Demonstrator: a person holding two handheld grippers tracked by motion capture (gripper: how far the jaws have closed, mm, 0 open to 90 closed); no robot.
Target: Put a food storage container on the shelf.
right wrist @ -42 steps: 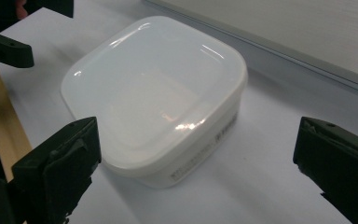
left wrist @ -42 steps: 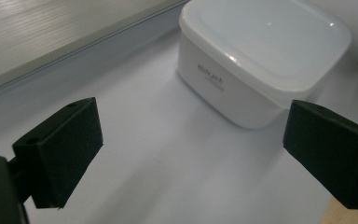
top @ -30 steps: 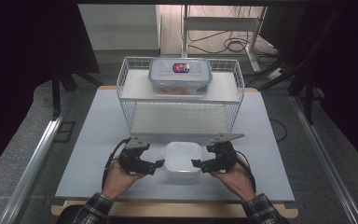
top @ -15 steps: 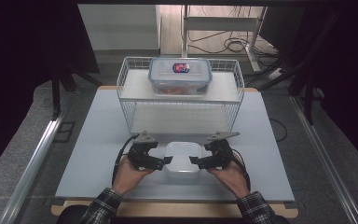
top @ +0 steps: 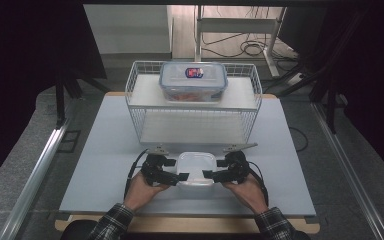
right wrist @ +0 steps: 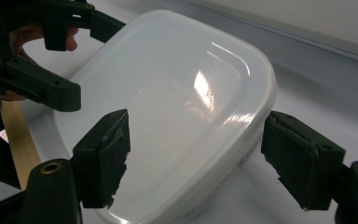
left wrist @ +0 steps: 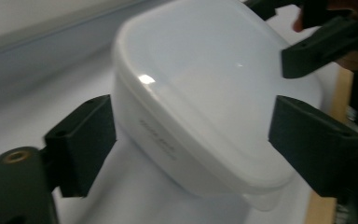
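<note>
A white, lidded plastic container (top: 196, 169) sits on the grey table near the front edge. My left gripper (top: 173, 171) reaches in from its left and my right gripper (top: 219, 171) from its right. In the left gripper view the container (left wrist: 205, 93) lies between the two black jaws of the left gripper (left wrist: 191, 135), which have just been closing. In the right gripper view the container (right wrist: 168, 107) sits between the jaws of the right gripper (right wrist: 196, 154), also just closing. The pads stand at the container's sides; no firm press shows.
A white wire rack (top: 192, 125) stands just behind the container, with a clear blue-rimmed box (top: 193, 80) on its top shelf. The table's wooden front edge (top: 180, 223) is close under the hands. Bare grey tabletop (top: 100, 160) lies on the left and right.
Both grippers have moved inward from the container's sides, and their jaws now reach around its ends. The container itself has stayed in place.
</note>
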